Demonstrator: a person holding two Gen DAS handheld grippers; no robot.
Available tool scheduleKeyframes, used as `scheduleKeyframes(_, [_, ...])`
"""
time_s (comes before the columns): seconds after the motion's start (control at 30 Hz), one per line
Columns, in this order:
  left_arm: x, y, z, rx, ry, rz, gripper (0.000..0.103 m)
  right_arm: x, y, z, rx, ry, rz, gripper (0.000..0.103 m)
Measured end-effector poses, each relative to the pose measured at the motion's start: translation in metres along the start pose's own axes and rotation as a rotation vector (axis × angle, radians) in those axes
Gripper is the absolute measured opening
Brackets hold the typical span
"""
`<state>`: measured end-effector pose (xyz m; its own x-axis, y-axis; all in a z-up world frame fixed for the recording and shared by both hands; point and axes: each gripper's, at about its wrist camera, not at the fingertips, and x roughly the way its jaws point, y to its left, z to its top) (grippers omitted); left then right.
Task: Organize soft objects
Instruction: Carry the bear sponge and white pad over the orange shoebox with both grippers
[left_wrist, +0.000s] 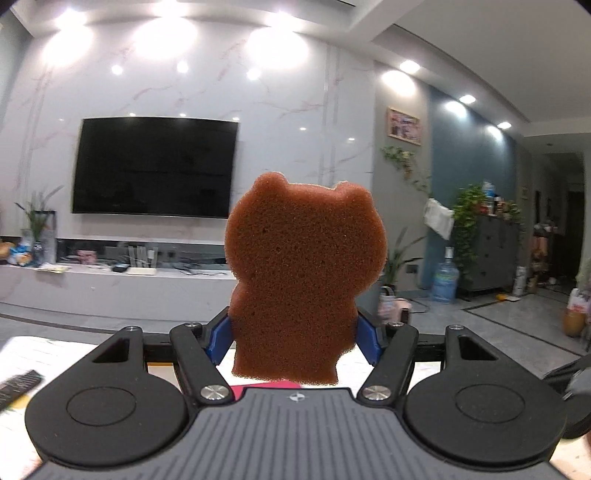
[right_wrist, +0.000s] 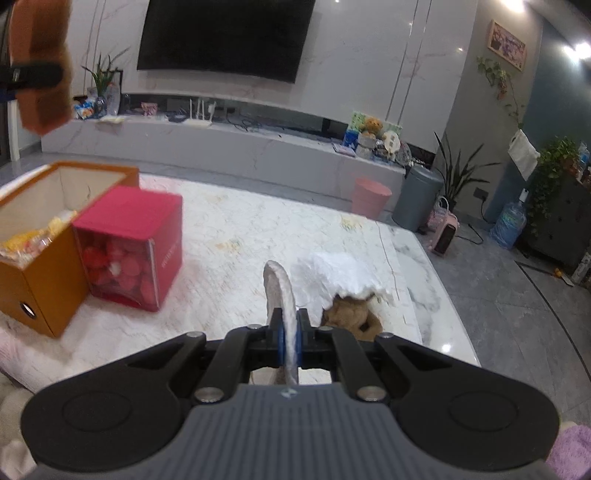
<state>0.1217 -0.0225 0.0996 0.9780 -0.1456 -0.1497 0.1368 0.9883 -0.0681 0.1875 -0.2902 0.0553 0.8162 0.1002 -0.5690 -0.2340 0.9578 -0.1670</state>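
While raised against the TV wall, left tongs (left_wrist: 293, 334) clamp a brown bear-shaped sponge (left_wrist: 301, 273) at its lower body, blue pads (left_wrist: 220, 338) pressing both flanks; sponge upright, ears at 12 o'clock, clear of the counter (left_wrist: 44, 354). Same sponge seen in right wrist view at 10 o'clock, high above the boxes.

Right tongs (right_wrist: 290, 334) nearly closed, pinching a thin white disc-like pad (right_wrist: 282, 295) edge-on between the blue pads; upper rim of pad arcs toward 12 o'clock.

On the white marble counter (right_wrist: 240, 229): orange open-top box (right_wrist: 40, 280) at 9 o'clock, yellow and pale soft items inside; red box (right_wrist: 147, 236) with clear front touching its right side, red and pink round pieces visible through the window. Just beyond right tongs, toward 1 o'clock: white fluffy piece (right_wrist: 343, 273) lying over a tan plush toy (right_wrist: 351, 314), only lower part of plush visible.

Dark remote (left_wrist: 18, 386) at 8 o'clock on counter, left wrist view.
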Motion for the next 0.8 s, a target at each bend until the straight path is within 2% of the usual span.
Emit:
scheduleKeyframes(0.13, [0.002,0.023,0.005,-0.041,0.033,0.033,0.077,-0.015,0.001,0.024,0.029,-0.042,0.006,0.003])
scheduleKeyframes(0.4, [-0.004,0.067,0.008,-0.094,0.045,0.106,0.077,-0.040,0.022,0.069,0.024,-0.144,0.002,0.003])
scheduleKeyframes(0.47, [-0.005,0.079,0.005,-0.099,0.054,0.117,0.077,-0.042,0.033,0.079,0.018,-0.160,0.018,0.003])
scheduleKeyframes(0.57, [-0.009,0.099,0.000,-0.122,0.031,0.191,0.077,-0.045,0.055,0.094,0.002,-0.186,0.058,0.003])
scheduleKeyframes(0.8, [0.004,0.129,-0.008,-0.184,0.076,0.219,0.077,-0.043,0.120,0.126,-0.059,-0.255,0.174,0.003])
